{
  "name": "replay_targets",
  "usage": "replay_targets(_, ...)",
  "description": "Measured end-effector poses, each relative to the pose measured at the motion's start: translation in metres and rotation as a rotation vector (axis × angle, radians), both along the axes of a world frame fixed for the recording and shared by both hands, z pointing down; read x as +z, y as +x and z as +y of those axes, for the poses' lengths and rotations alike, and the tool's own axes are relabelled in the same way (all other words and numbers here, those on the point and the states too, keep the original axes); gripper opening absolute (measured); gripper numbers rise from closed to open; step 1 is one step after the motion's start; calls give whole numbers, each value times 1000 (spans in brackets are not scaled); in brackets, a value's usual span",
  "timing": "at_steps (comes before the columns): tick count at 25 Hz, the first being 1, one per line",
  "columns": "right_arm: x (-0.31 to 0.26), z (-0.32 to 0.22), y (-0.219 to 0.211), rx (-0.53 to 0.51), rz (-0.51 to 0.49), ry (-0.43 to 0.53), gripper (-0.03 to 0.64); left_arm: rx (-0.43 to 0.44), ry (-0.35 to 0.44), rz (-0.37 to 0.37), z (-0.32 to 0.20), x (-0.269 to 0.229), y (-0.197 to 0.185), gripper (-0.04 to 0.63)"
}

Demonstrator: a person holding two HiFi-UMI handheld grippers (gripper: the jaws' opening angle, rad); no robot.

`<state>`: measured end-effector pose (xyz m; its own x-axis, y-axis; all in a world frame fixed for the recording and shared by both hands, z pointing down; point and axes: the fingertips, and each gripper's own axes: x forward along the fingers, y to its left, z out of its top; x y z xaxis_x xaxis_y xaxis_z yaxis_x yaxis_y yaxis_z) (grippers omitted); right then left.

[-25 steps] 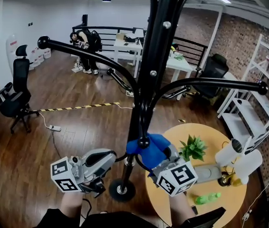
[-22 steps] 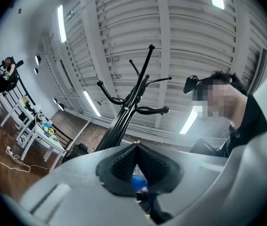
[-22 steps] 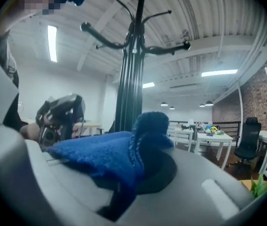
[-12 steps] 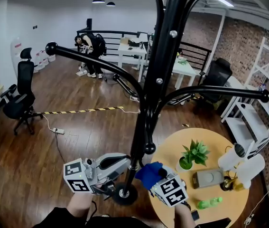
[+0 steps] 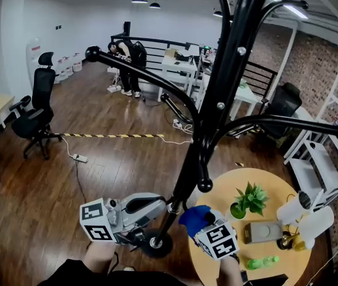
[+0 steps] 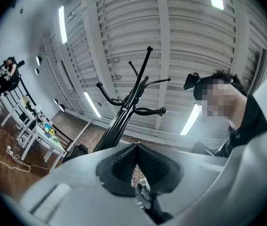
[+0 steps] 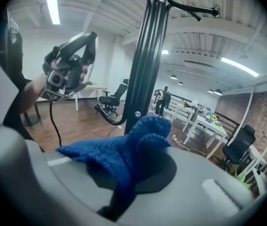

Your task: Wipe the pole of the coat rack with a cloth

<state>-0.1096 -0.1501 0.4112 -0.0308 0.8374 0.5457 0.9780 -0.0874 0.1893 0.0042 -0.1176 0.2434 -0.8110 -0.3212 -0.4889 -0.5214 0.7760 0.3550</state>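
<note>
Right gripper (image 5: 206,227) clenched on blue cloth (image 5: 192,216), lower centre, just beside coat-rack pole (image 5: 216,109) near its base; left gripper (image 5: 157,207) pinched closed, empty; risk: the loosely bunched cloth could snag on the pole and tug free.

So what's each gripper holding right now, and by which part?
The right gripper pinches the blue cloth by a bunched fold; the left gripper is shut on nothing.

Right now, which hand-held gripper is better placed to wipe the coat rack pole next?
Right. The right hand-held gripper is shut on the blue cloth, close beside the pole; the left hand-held gripper is shut and empty.
</note>
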Motion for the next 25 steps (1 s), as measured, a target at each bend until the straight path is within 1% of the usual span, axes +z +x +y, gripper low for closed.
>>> replay_targets(1,-2,7,2,-12,0,-16,20,-10,1,0,1,0,4,-6)
replay_targets(5,-17,18,2,-31,63,-117,20,-70,0,3,0,-1,16,-7)
replay_targets(8,-40,19,5,-49,140,-188,20,-124,-3,2,7,-4,33,-8)
replay_targets(11,-89,28,20,-100,224,-337,20,-157,-7,-3,13,-5,48,-6)
replay_targets(13,-129,39,29,-119,236,-451,20,-166,-13,-8,19,-6,57,-7)
replay_targets(16,-194,42,32,-106,236,-633,20,-177,-18,-14,23,-8,68,-8)
replay_targets(20,-281,27,20,-74,262,-889,20,-197,-22,-24,26,-14,77,-7)
replay_targets(22,-312,22,17,-72,231,-957,20,-202,-28,-29,26,-16,79,-8)
replay_targets(24,-331,17,14,-84,197,-982,20,-208,-35,-37,25,-18,82,-7)
replay_targets(25,-339,12,12,-91,205,-999,20,-212,-37,-42,24,-19,82,-6)
